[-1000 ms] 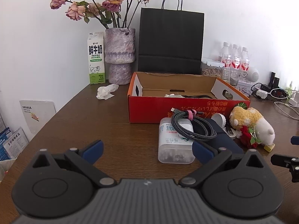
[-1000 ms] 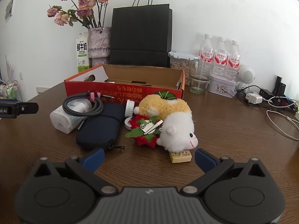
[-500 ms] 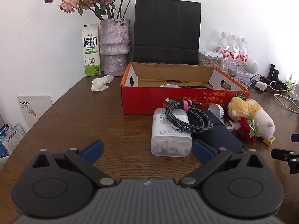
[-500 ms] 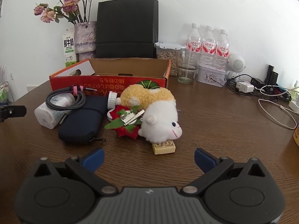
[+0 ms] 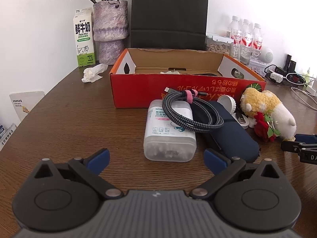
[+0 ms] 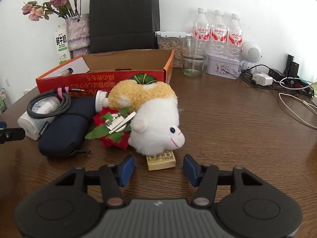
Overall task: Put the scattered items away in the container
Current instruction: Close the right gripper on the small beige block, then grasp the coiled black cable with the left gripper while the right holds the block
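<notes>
An open red cardboard box [image 5: 178, 91] stands mid-table. In front of it lie a clear cotton swab box [image 5: 170, 134], a coiled braided cable [image 5: 190, 111] on top of it, a navy pouch [image 5: 227, 136], a white lid [image 5: 226, 102] and a yellow-white plush toy [image 6: 156, 119] beside a red flower [image 6: 111, 127]. My left gripper [image 5: 156, 159] is open just short of the swab box. The jaws of my right gripper [image 6: 158, 167] are closing either side of a small yellow box [image 6: 160, 160] under the plush's chin. Gaps still show at both pads.
A milk carton [image 5: 84, 39], a vase [image 5: 112, 31] and a black paper bag [image 5: 168, 13] line the back wall. A crumpled tissue [image 5: 94, 74] lies left of the red box. Water bottles [image 6: 218, 31], a glass [image 6: 193, 63], a tin [image 6: 222, 66] and chargers with cables [image 6: 277, 79] fill the back right.
Both grippers have come forward and lower toward the pile. The right jaws have narrowed from wide open to either side of the small yellow box. The left jaws stay wide.
</notes>
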Demonstrator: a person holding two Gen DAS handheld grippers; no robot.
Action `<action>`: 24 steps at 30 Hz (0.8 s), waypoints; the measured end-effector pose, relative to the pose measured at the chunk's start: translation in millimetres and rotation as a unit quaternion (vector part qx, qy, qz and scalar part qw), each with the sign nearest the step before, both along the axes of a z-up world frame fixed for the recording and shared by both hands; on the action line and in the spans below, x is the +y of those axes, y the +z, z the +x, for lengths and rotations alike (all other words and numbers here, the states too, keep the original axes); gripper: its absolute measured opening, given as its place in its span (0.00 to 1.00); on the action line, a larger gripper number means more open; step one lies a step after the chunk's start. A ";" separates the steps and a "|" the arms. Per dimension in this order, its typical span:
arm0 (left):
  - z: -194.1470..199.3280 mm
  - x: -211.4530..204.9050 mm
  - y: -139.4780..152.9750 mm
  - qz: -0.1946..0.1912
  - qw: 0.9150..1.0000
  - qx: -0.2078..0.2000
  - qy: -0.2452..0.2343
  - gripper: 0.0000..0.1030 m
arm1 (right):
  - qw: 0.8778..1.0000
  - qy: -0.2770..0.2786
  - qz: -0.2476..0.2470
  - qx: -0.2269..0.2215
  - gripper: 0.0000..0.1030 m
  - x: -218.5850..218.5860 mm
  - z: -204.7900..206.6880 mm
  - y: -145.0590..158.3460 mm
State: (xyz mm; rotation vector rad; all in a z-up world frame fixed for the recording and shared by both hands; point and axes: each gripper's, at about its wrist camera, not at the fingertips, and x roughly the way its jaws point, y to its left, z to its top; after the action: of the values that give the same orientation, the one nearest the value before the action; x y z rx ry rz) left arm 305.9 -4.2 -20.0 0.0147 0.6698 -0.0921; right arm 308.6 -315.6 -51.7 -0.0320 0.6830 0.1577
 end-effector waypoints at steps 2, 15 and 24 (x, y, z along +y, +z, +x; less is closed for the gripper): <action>4.4 -0.3 -1.0 0.000 1.000 0.003 0.003 1.00 | 1.000 0.003 0.002 -0.003 0.41 -1.0 1.3 -0.2; 9.9 -7.3 7.0 -0.007 1.000 -0.005 -0.009 1.00 | 1.000 0.009 0.006 -0.026 0.28 -5.9 -10.8 6.3; 23.5 -31.4 25.1 0.012 0.999 -0.021 -0.039 1.00 | 0.998 0.021 0.010 -0.053 0.28 -5.9 -19.9 23.7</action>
State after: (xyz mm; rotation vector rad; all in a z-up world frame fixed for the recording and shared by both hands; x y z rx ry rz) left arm 329.4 -35.6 5.0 0.0661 0.6278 -0.1585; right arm 288.7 -321.5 -27.9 -0.0354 0.5748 0.2027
